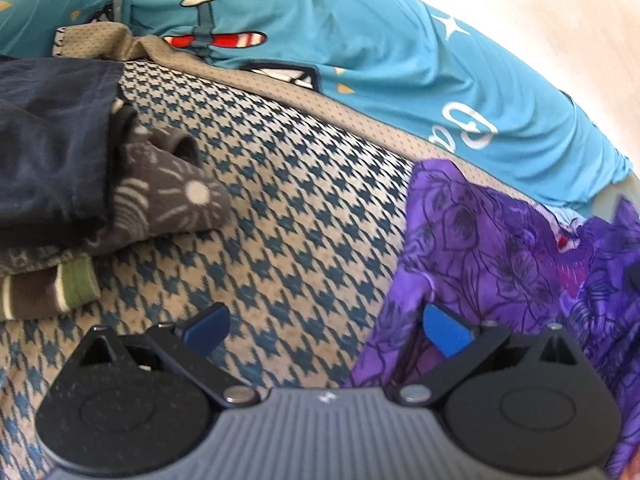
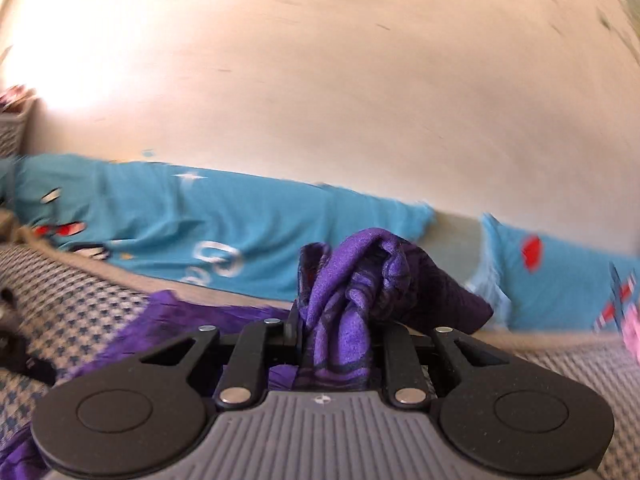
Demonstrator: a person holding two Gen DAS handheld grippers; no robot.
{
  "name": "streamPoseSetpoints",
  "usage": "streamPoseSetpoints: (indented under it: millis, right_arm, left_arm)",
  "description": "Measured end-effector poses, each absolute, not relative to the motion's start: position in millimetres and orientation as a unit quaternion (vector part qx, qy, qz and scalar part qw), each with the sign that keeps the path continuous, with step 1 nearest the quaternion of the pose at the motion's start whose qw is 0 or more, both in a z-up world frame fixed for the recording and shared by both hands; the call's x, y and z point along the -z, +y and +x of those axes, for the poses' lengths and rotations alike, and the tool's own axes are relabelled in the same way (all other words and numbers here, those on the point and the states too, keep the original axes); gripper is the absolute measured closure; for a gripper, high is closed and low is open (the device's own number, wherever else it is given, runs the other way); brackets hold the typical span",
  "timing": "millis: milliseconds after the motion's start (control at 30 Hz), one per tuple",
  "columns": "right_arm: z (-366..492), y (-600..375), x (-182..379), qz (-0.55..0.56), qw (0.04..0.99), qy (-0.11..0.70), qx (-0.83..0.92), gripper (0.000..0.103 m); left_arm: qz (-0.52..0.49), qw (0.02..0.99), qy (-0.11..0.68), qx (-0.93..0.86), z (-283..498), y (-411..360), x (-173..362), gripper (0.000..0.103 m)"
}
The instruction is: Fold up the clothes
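A purple floral garment [image 1: 500, 248] lies crumpled on the houndstooth bed cover [image 1: 288, 200] at the right of the left wrist view. My left gripper [image 1: 326, 330] is open just above the cover, its right blue fingertip [image 1: 448, 334] against the garment's edge and its left one [image 1: 206, 326] over bare cover. In the right wrist view my right gripper [image 2: 338, 336] is shut on a bunched fold of the purple garment [image 2: 348, 292], which sticks up between the fingers; the rest trails down to the left.
A stack of folded clothes [image 1: 72, 184], dark navy on top of patterned brown and striped pieces, sits at the left. A turquoise sheet with aeroplane prints [image 1: 360, 40] runs along the bed's far edge against a pale wall [image 2: 320, 80]. Something pink [image 2: 632, 332] shows at the far right.
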State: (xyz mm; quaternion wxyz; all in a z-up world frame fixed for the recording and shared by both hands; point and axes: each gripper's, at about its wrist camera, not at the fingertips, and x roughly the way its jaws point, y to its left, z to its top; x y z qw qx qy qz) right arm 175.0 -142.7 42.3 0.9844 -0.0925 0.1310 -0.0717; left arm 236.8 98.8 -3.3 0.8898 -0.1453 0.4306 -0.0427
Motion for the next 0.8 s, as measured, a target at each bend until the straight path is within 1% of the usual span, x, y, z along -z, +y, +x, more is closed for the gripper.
streamPoseSetpoints:
  millis: [67,200,333,467,800]
  right_arm:
    - [178.2,-120.8,-36.3,-0.131,0.982,0.124,0.046,0.084]
    - [180.8,-74.2,-6.1,-0.238,0.964,0.12,-0.01,0.084]
    - [190.9,-42.6,27.3,-0.303,0.939,0.153,-0.057,0.084]
    - [196.3,-34.7,38.4,-0.311,0.936,0.156,-0.054,0.084]
    - [211.3,-41.8,6.7,-0.222,0.961,0.163,-0.038,0.083]
  left_arm:
    - [-0.151,0.889,0.429,0.039,237.0,104.2,3.1,0.0]
    - [-0.165,0.886,0.432,0.031,239.5,113.0,4.9,0.0]
    - [-0.173,0.884,0.435,0.027,240.9,117.0,7.4,0.0]
    - [-0.181,0.882,0.435,0.023,241.5,121.3,8.2,0.0]
    - [-0.169,0.888,0.428,0.016,239.5,121.7,6.7,0.0]
